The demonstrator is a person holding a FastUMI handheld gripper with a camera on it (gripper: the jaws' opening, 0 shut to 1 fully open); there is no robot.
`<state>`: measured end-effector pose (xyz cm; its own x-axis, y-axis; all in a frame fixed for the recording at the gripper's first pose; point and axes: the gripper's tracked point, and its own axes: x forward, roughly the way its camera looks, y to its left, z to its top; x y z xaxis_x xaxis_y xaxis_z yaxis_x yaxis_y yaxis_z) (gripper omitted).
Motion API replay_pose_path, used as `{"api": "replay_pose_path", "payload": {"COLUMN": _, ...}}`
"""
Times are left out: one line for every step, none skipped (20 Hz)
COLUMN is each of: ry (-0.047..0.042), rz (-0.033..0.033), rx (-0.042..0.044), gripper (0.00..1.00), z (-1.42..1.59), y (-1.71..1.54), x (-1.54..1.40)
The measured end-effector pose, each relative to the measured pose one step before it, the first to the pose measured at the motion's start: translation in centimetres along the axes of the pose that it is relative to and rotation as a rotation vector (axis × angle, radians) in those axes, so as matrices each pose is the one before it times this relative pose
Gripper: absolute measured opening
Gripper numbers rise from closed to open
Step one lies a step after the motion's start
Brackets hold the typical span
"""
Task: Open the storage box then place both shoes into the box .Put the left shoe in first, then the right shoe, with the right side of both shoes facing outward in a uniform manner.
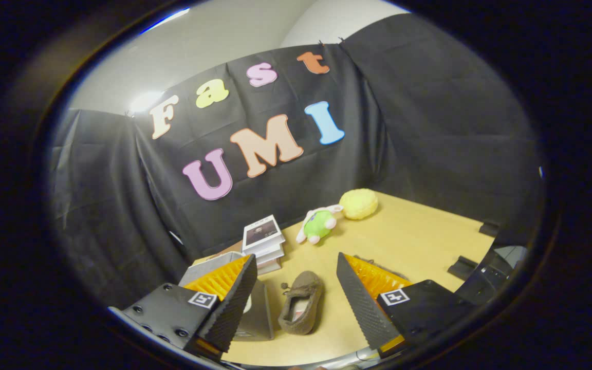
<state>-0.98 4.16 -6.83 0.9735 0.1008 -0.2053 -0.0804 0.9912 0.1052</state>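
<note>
In the lower middle of the frame, a brown fuzzy slipper-style shoe lies on the pale wooden surface, seen in the gap between the two fingers of the jaws, which stand wide apart and hold nothing. The shoe's long axis runs roughly along the line of the fingers, leaning a little toward the right one at its far end, with its opening facing up. Just behind the left finger at the lower left sits a grey storage box, partly hidden; whether its lid is open I cannot tell. A second shoe seems to lie just beyond the right finger, mostly hidden. Further back rest a small stack of white books, a green and white plush toy and a yellow fluffy ball. The coming move likely turns on lowering the jaws straight down over the shoe, which lies directly ahead and centred.
</note>
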Motion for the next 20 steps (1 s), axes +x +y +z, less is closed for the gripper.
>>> {"api": "replay_pose_path", "payload": {"ry": 0.03193, "rz": 0.00895, "rx": 0.02012, "gripper": 1.00, "z": -0.853, "y": 0.198, "x": 0.406}}
{"api": "replay_pose_path", "payload": {"ry": 0.03137, "rz": 0.01063, "rx": 0.02325, "gripper": 1.00, "z": -0.930, "y": 0.227, "x": 0.381}}
{"api": "replay_pose_path", "payload": {"ry": 0.03401, "rz": 0.01020, "rx": 0.02742, "gripper": 1.00, "z": -0.886, "y": 0.232, "x": 0.469}}
{"api": "replay_pose_path", "payload": {"ry": 0.03789, "rz": 0.01381, "rx": 0.03285, "gripper": 1.00, "z": -1.027, "y": 0.242, "x": 0.359}}
{"api": "replay_pose_path", "payload": {"ry": 0.03789, "rz": 0.01711, "rx": 0.03572, "gripper": 1.00, "z": -0.990, "y": 0.368, "x": 0.483}}
{"api": "replay_pose_path", "payload": {"ry": 0.03534, "rz": 0.02056, "rx": 0.03584, "gripper": 1.00, "z": -0.917, "y": 0.439, "x": 0.537}}
{"api": "replay_pose_path", "payload": {"ry": 0.03638, "rz": 0.01756, "rx": 0.03280, "gripper": 1.00, "z": -0.787, "y": 0.392, "x": 0.640}}
{"api": "replay_pose_path", "payload": {"ry": 0.04351, "rz": 0.00698, "rx": 0.03615, "gripper": 1.00, "z": -1.144, "y": -0.031, "x": 0.861}}
{"api": "replay_pose_path", "payload": {"ry": 0.04169, "rz": 0.01619, "rx": 0.04413, "gripper": 1.00, "z": -1.003, "y": 0.213, "x": 0.813}}
{"api": "replay_pose_path", "payload": {"ry": 0.03600, "rz": 0.01627, "rx": 0.04880, "gripper": 1.00, "z": -0.932, "y": 0.271, "x": 1.070}}
{"api": "replay_pose_path", "payload": {"ry": 0.03407, "rz": 0.01424, "rx": 0.04831, "gripper": 1.00, "z": -0.686, "y": 0.176, "x": 0.933}}
{"api": "replay_pose_path", "payload": {"ry": 0.03056, "rz": 0.01022, "rx": 0.04538, "gripper": 1.00, "z": -0.700, "y": 0.135, "x": 0.851}}
{"api": "replay_pose_path", "payload": {"ry": 0.02532, "rz": 0.00862, "rx": 0.03961, "gripper": 1.00, "z": -0.541, "y": 0.096, "x": 0.667}}
{"api": "replay_pose_path", "payload": {"ry": 0.02443, "rz": 0.01149, "rx": 0.03174, "gripper": 1.00, "z": -0.585, "y": 0.202, "x": 0.841}}
{"api": "replay_pose_path", "payload": {"ry": 0.02492, "rz": 0.00794, "rx": 0.02320, "gripper": 0.99, "z": -0.545, "y": 0.043, "x": 0.758}}
{"api": "replay_pose_path", "payload": {"ry": 0.02251, "rz": 0.00450, "rx": 0.01819, "gripper": 0.99, "z": -0.709, "y": -0.123, "x": 0.911}}
{"api": "replay_pose_path", "payload": {"ry": 0.02249, "rz": 0.00602, "rx": 0.01999, "gripper": 0.99, "z": -0.569, "y": 0.078, "x": 0.623}}
{"api": "replay_pose_path", "payload": {"ry": 0.02677, "rz": 0.01106, "rx": 0.02082, "gripper": 0.98, "z": -0.671, "y": 0.235, "x": 0.341}}
{"api": "replay_pose_path", "payload": {"ry": 0.02298, "rz": 0.01387, "rx": 0.01952, "gripper": 0.98, "z": -0.663, "y": 0.398, "x": 0.264}}
{"api": "replay_pose_path", "payload": {"ry": 0.01569, "rz": 0.01516, "rx": 0.01599, "gripper": 0.98, "z": -0.432, "y": 0.430, "x": 0.439}}
